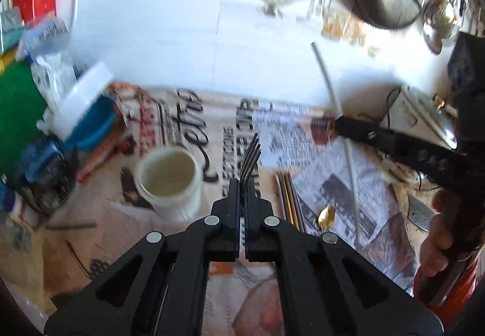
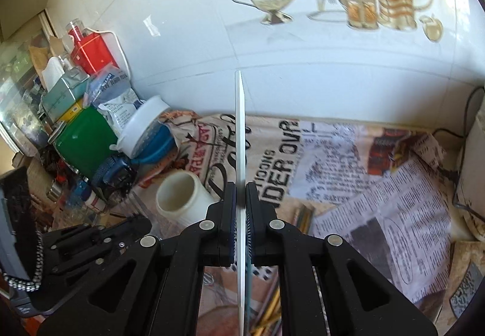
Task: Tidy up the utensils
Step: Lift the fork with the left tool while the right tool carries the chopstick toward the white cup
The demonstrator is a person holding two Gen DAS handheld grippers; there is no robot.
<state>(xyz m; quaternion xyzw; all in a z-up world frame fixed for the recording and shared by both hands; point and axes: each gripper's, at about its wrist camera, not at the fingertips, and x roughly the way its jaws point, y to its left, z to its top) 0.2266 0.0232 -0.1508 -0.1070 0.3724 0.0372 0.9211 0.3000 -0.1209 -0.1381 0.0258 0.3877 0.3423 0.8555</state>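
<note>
Here, the scene is set out from the held utensils outward.

Fork: a dark metal fork (image 1: 251,158) is gripped between the fingers of the left gripper (image 1: 242,184), its four thin tines pointing forward, raised over the printed cloth.
Left fingers: clenched on the fork, only a narrow slit left between the black pads.
Flat utensil: a thin, pale, flat blade-like piece (image 2: 240,136) is seen edge-on in the right gripper (image 2: 241,189), tapering to a point against the wall; what it is cannot be told.
Right fingers: clamped on that pale piece, blue ribbed pads pressed on both faces.
Cup: a white plastic cylinder (image 1: 168,181), open-topped and empty, is stood on the cloth just left of the fork.
Loose utensils: slim gold and dark sticks (image 1: 288,199) and a gold spoon bowl (image 1: 327,216) are laid on the cloth to the right.
Surface: a newspaper-print cloth (image 2: 379,199), wrinkled.
Wall: glossy white tiles (image 2: 182,32) with a tableware decal.
Clutter: a green tin (image 2: 85,139), a red box (image 2: 91,54) and a blue-and-white tub (image 2: 145,129) are piled at the left.
</note>
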